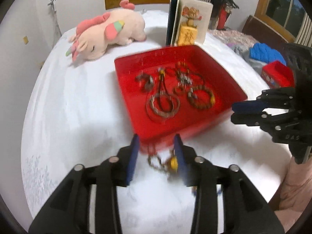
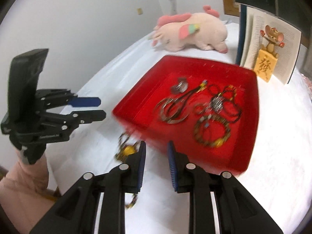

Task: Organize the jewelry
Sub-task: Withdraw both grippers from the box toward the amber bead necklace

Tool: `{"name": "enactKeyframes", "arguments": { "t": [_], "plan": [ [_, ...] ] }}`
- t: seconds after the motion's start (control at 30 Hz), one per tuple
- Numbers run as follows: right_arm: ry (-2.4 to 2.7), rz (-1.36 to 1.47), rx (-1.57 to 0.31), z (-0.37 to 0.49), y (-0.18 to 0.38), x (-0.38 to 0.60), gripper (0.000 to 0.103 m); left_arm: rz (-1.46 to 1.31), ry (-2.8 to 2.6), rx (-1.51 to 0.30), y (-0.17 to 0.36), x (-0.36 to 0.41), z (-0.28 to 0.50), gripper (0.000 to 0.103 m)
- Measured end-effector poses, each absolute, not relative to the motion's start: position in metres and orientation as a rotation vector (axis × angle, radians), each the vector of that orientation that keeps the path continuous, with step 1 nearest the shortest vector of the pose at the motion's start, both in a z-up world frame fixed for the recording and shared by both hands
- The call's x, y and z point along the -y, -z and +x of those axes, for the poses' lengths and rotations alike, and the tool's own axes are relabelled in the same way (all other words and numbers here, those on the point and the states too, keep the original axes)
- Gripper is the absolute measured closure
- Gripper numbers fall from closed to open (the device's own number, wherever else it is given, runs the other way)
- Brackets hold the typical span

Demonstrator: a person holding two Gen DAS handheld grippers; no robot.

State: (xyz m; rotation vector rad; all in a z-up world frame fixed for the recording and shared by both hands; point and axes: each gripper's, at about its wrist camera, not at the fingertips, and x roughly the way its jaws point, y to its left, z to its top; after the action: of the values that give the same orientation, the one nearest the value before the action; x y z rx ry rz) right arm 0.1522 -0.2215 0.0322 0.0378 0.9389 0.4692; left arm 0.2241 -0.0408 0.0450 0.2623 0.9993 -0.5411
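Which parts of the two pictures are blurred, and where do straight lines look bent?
Left wrist view: the beaded bracelet between the jaws and the red tray near edge are smeared; fisheye bends the tablecloth edge. Right wrist view: the same bracelet blurs; the book leans curved.

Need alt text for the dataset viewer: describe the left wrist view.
Open left gripper hovers over a beaded bracelet with a yellow bead on the white tablecloth, just outside a red tray holding several bracelets and necklaces. Right gripper at right; pink plush unicorn behind.
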Motion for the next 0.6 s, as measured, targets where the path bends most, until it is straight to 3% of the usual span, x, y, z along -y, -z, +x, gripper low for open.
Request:
{"name": "enactKeyframes", "arguments": {
  "t": [0.13,0.6],
  "plan": [
    [-0.513,-0.007,-0.991,0.13,-0.015,0.202,0.074,0.269,0.529,-1.075,-0.026,0.037,0.21,0.064],
    [-0.493,-0.046,-1.145,0.119,0.035,0.181,0.074,0.271,0.433,-1.206,0.028,0.051,0.202,0.064]
  ]
}}
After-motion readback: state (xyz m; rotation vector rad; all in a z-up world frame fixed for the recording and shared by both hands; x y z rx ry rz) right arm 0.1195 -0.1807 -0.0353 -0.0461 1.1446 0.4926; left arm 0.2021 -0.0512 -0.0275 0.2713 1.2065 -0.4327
